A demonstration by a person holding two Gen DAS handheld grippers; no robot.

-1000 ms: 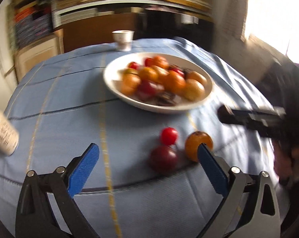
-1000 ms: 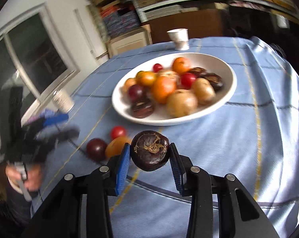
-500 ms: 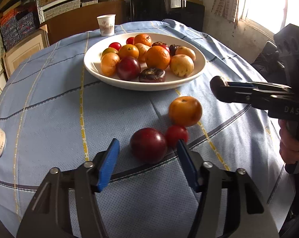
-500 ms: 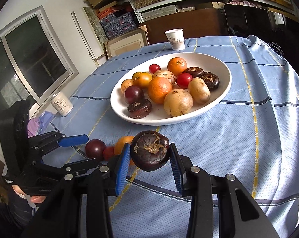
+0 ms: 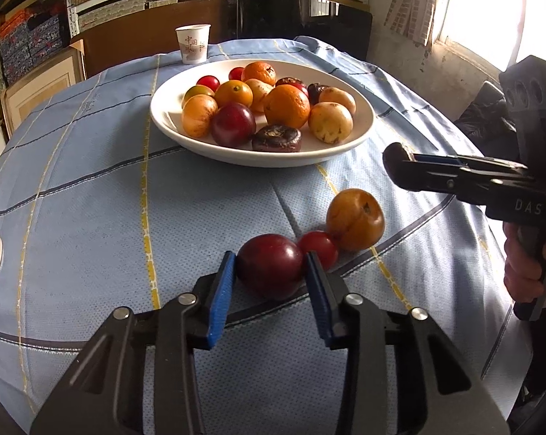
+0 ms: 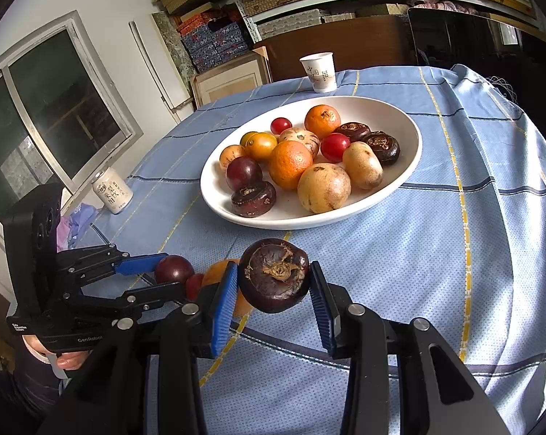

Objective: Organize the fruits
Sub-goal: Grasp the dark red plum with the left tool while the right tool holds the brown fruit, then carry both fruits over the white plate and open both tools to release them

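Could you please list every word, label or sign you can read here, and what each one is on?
"DAS": right gripper body, left wrist view.
"GenRobot": left gripper body, right wrist view; the small label above it is too small to read.
Paper cup: Chinese characters, too small.
Can: Chinese characters, too blurred.

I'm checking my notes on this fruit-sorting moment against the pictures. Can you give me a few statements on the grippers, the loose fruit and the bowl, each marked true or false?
1. The right gripper holds a dark brown fruit. True.
2. The left gripper has its fingers on either side of the orange fruit. False: they flank the dark red plum.
3. Three fruits lie loose on the tablecloth in front of the white bowl. True: plum, small red tomato, orange fruit.
4. The paper cup stands inside the bowl. False: it stands behind it, on the cloth.
5. The bowl is empty. False: it holds many fruits.
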